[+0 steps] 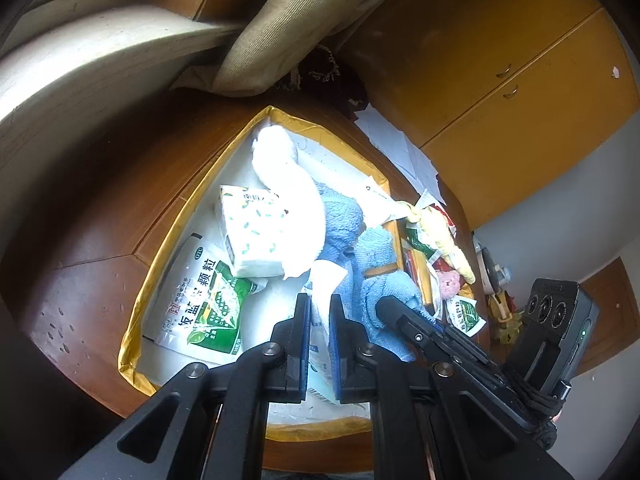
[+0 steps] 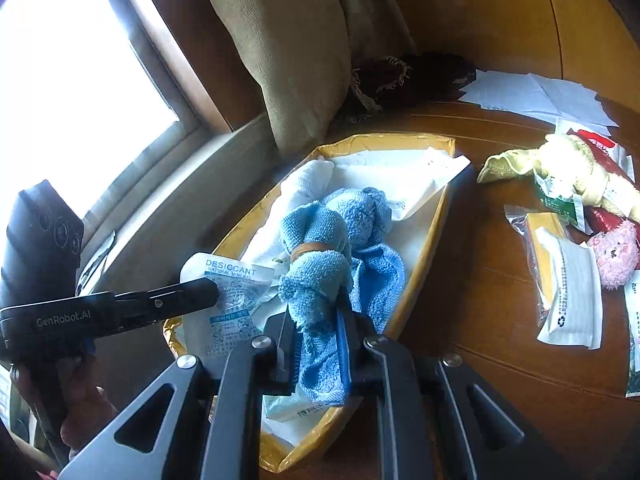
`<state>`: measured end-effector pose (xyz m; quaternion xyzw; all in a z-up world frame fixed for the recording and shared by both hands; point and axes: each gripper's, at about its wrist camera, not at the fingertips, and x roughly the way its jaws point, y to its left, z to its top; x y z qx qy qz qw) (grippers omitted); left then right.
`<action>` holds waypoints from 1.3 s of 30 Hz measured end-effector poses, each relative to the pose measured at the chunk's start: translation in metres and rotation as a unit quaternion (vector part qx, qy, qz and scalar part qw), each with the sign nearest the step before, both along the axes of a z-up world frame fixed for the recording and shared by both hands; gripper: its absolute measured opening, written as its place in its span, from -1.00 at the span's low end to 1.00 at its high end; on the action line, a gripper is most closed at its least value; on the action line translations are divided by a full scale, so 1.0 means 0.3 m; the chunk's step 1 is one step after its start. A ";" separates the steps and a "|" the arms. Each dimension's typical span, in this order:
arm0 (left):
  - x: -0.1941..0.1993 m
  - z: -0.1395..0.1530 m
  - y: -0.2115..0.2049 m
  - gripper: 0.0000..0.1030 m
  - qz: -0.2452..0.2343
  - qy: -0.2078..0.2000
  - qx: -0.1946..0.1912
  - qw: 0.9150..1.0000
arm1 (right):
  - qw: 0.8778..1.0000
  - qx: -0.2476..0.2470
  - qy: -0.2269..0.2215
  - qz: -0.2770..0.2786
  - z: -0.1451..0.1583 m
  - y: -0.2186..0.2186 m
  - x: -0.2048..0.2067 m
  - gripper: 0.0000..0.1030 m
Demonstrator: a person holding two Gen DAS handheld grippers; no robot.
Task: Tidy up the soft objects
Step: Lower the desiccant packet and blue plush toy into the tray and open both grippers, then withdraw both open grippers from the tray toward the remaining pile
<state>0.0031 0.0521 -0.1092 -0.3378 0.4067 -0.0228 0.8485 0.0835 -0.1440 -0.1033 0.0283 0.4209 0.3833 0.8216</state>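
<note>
Left gripper (image 1: 320, 312) is clamped on a white desiccant packet (image 2: 224, 280), held over the near-left corner of the box (image 2: 436, 216). Right gripper (image 2: 316, 328) is closed on the blue towel (image 2: 332, 240), bundled with a rubber band (image 2: 308, 249), inside the box. A white towel (image 1: 288, 184) lies in the box behind it. Yellow cloth (image 2: 560, 164) and pink plush (image 2: 616, 256) lie on the table (image 2: 480, 320), right of the box.

One blue towel (image 2: 340, 240), one white towel (image 1: 288, 184), one pink plush (image 2: 616, 256), one box (image 2: 424, 264)
</note>
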 end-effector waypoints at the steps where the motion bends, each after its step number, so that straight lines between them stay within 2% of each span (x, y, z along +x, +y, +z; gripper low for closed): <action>1: 0.002 -0.009 0.006 -0.86 0.004 0.005 0.002 1.000 | 1.000 -0.008 -0.002 0.002 -0.005 0.012 -0.005 -0.72; 4: 0.001 -0.026 0.016 -0.86 0.008 0.019 -0.001 1.000 | 1.000 -0.022 -0.003 0.002 -0.024 0.029 -0.009 -0.71; 6: -0.005 -0.026 0.017 -0.83 0.015 0.027 0.009 0.999 | 1.000 -0.022 0.006 0.004 -0.036 0.038 -0.005 -0.67; 7: -0.005 -0.024 0.012 -0.80 0.019 0.030 0.024 0.999 | 1.000 -0.022 0.009 0.005 -0.039 0.043 -0.007 -0.67; 9: -0.007 -0.015 -0.008 -0.71 0.035 0.039 0.081 0.995 | 1.000 -0.024 0.005 0.008 -0.039 0.047 -0.008 -0.66; 10: -0.008 -0.008 -0.024 -0.64 0.048 0.043 0.119 0.991 | 1.000 -0.024 0.002 0.008 -0.036 0.044 -0.009 -0.64; 11: -0.008 -0.005 -0.036 -0.43 0.057 0.046 0.151 0.986 | 1.000 -0.021 0.001 0.008 -0.033 0.038 -0.009 -0.55; 12: -0.009 0.002 -0.051 -0.18 0.063 0.047 0.173 0.982 | 1.000 -0.018 0.002 0.006 -0.030 0.030 -0.006 -0.43; 13: -0.009 0.004 -0.058 -0.09 0.064 0.046 0.181 0.980 | 1.000 -0.010 0.004 0.006 -0.025 0.020 -0.007 -0.39; 16: -0.008 0.029 -0.091 -0.04 0.057 0.032 0.190 0.980 | 1.000 0.011 0.007 0.006 0.001 -0.019 -0.009 -0.26; 19: -0.027 0.079 -0.146 -0.03 0.059 -0.005 0.206 0.977 | 1.000 0.027 -0.006 0.001 0.033 -0.074 -0.022 -0.15; 21: -0.032 0.114 -0.189 0.17 0.055 -0.030 0.203 0.977 | 0.999 0.042 -0.008 -0.006 0.047 -0.126 -0.030 0.02; 27: 0.016 0.184 -0.382 0.31 -0.032 -0.081 0.182 0.979 | 0.997 0.057 -0.020 -0.050 0.064 -0.347 -0.036 0.17; 31: 0.083 0.182 -0.509 0.33 -0.080 -0.078 0.174 0.978 | 0.992 0.058 -0.020 -0.106 0.060 -0.517 -0.012 0.18; 34: 0.139 0.160 -0.594 0.33 -0.109 -0.068 0.176 0.976 | 0.986 0.053 -0.037 -0.151 0.070 -0.634 0.012 0.18; 39: 0.244 0.109 -0.681 0.33 -0.130 -0.035 0.179 0.975 | 0.972 0.036 -0.039 -0.229 0.056 -0.768 0.082 0.18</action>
